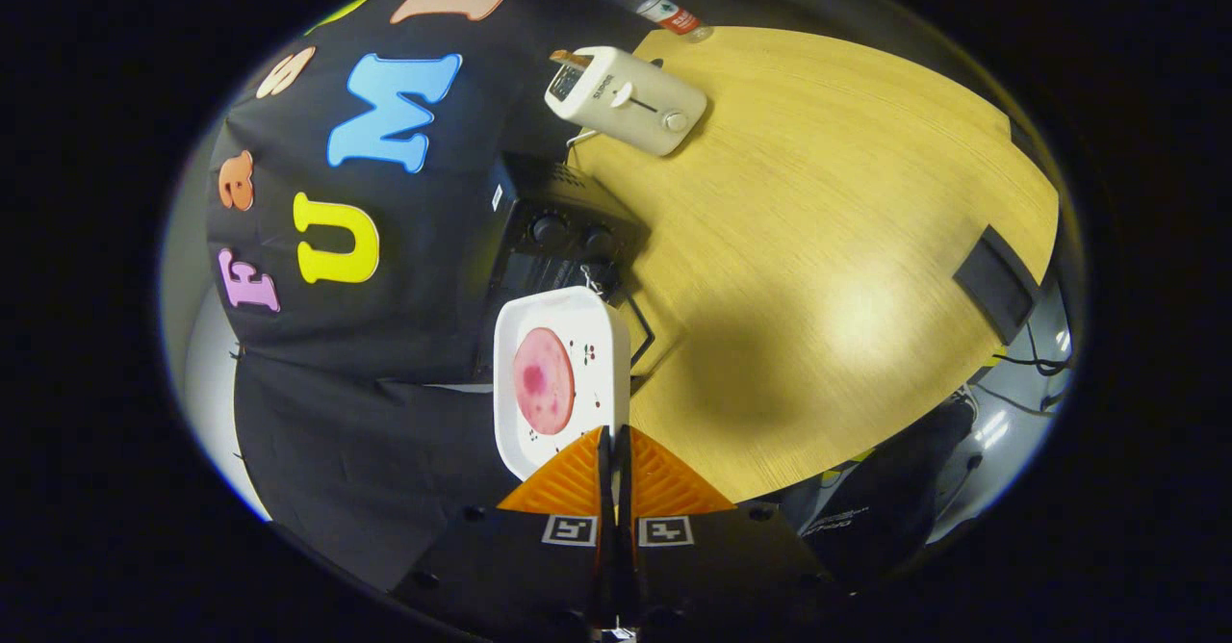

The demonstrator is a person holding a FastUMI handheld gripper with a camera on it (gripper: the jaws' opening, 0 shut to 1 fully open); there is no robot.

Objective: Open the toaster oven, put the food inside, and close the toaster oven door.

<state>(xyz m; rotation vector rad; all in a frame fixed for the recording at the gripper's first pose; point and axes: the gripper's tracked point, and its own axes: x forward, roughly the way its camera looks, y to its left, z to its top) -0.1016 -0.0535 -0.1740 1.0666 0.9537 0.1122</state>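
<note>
- The near rim of the white plate is covered by the tips of the tool, which stand closed on it; how much of the rim is clamped cannot be told.
- The front of the toaster oven is masked at 6 o'clock by the plate, so the door's state cannot be judged.
- The toaster oven's knobs are too dark for their settings to be made out.
- The bottle, at 12 o'clock beyond the toaster, is blurred.
- The worktop is cut off at 3 o'clock.
</note>
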